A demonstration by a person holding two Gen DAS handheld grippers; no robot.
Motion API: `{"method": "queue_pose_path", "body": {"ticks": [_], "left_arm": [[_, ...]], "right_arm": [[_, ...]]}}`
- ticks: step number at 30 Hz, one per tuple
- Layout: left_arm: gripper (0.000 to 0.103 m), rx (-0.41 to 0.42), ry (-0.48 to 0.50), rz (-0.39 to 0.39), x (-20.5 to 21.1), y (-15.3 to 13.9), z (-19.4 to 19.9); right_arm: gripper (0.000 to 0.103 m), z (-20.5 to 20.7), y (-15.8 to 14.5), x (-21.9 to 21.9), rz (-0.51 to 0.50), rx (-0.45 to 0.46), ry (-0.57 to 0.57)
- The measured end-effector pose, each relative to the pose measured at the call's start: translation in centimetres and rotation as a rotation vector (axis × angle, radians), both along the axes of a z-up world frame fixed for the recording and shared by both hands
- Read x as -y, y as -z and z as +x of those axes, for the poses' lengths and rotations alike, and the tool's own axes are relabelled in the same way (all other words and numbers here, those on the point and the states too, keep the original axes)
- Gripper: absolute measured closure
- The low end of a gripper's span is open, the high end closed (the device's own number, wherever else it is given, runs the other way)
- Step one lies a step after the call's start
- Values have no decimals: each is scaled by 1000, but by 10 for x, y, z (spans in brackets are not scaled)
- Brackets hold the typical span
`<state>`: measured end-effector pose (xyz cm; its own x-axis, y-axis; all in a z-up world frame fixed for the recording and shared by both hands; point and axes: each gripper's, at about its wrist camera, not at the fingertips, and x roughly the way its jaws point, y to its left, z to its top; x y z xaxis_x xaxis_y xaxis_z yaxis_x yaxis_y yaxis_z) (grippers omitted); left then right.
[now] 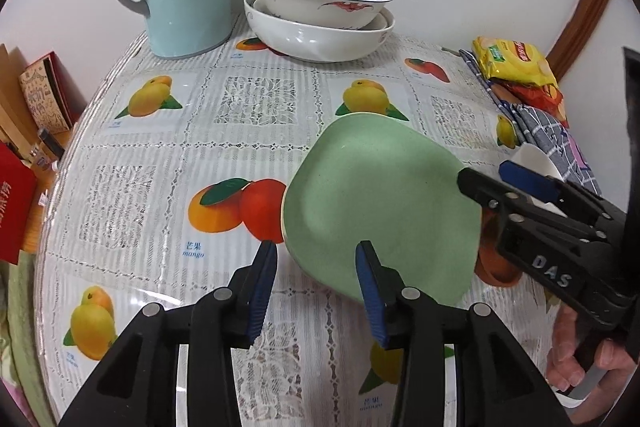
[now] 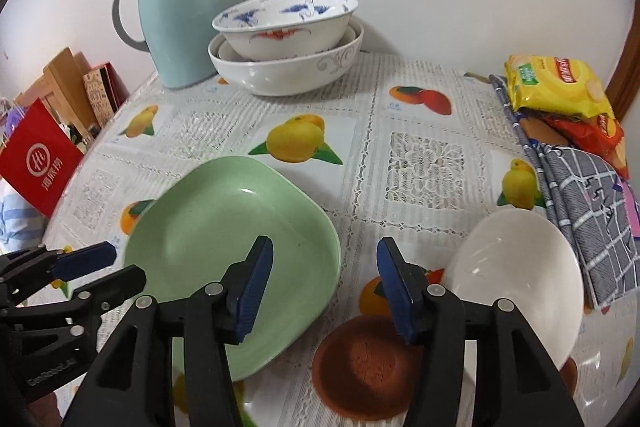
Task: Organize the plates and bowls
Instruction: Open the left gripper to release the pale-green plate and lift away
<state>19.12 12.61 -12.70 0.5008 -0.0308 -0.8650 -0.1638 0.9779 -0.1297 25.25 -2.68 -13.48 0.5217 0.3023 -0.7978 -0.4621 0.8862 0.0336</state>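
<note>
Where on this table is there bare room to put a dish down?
The open tablecloth between the stacked bowls at the back and the green plate is free. Near the grippers it is crowded: green plate, brown saucer and white bowl sit close together.

table [image 2: 420, 115], fruit-print cloth | green plate [image 2: 224, 247] | white bowl [image 2: 520, 279] | jug [image 2: 176, 23] | stacked bowls [image 2: 288, 67]

Bare surface [image 2: 360, 147] lies open between the green plate [image 2: 224, 251] and the stacked bowls [image 2: 286, 43] at the back; the thermos [image 2: 176, 23] flanks the bowls, snack packets [image 2: 560, 95] crowd one edge.
</note>
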Motion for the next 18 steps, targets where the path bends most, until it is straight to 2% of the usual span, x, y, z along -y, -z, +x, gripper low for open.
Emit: {"method": "queue_pose_path", "body": {"ticks": [6,14,18], "left_arm": [[55,39,11,14,9,-19,-18],[53,97,66,3,46,-41,-41],[50,111,92,16,71,-44,-49]], "right_arm": [[49,-29,-27,28,65,51,64],[49,-72,-51,108,112,110,232],[48,-87,-50,153,146,63,296]]}}
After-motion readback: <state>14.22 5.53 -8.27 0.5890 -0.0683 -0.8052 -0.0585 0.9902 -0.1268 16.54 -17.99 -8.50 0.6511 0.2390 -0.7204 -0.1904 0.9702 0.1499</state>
